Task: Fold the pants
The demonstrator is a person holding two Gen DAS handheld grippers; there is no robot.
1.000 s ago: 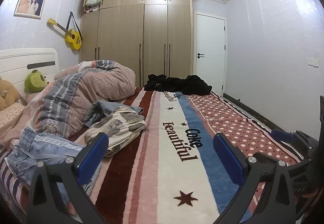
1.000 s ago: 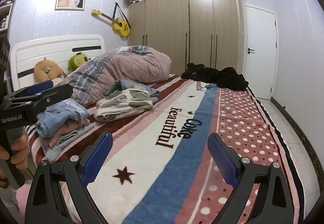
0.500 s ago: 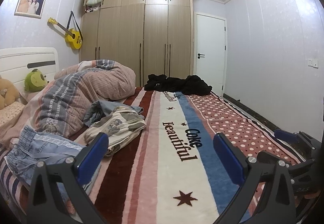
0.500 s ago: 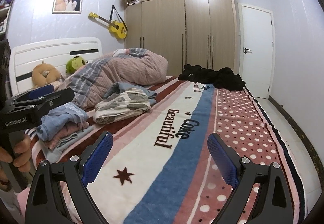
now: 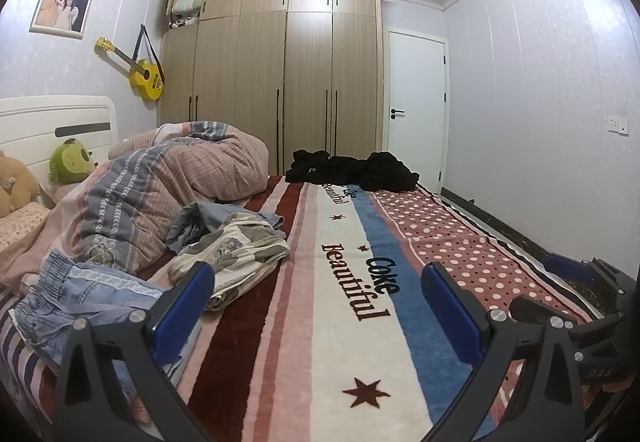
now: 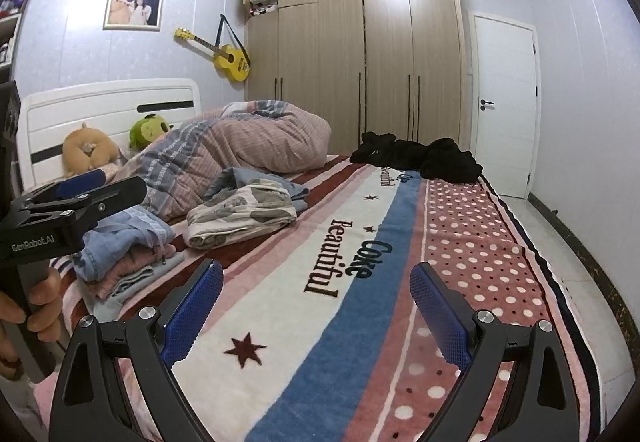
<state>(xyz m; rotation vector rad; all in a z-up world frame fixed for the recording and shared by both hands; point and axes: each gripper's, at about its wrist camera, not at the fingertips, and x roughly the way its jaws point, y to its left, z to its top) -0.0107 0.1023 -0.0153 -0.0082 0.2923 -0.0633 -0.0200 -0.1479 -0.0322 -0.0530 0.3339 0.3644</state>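
Black pants (image 5: pixel 352 170) lie crumpled at the far end of the bed, also in the right wrist view (image 6: pixel 420 158). A cream patterned garment (image 5: pixel 232 254) (image 6: pixel 240 218) lies on the left half of the bed. A stack of folded clothes topped by light denim (image 5: pixel 80 294) (image 6: pixel 128 250) sits at the near left. My left gripper (image 5: pixel 320 306) is open and empty above the blanket. My right gripper (image 6: pixel 316 306) is open and empty too. The left gripper's body (image 6: pixel 68 210) shows at the left of the right wrist view.
A striped blanket (image 5: pixel 340 322) covers the bed. A rolled quilt (image 5: pixel 168 186) and plush toys (image 6: pixel 116 146) lie by the headboard. A wardrobe (image 5: pixel 288 82) and a white door (image 5: pixel 414 110) stand behind. Floor (image 6: pixel 560 242) runs along the bed's right side.
Both grippers have stayed open and empty. The right wrist view has drifted slightly back and up; the left view is almost unchanged. No clothing has moved.
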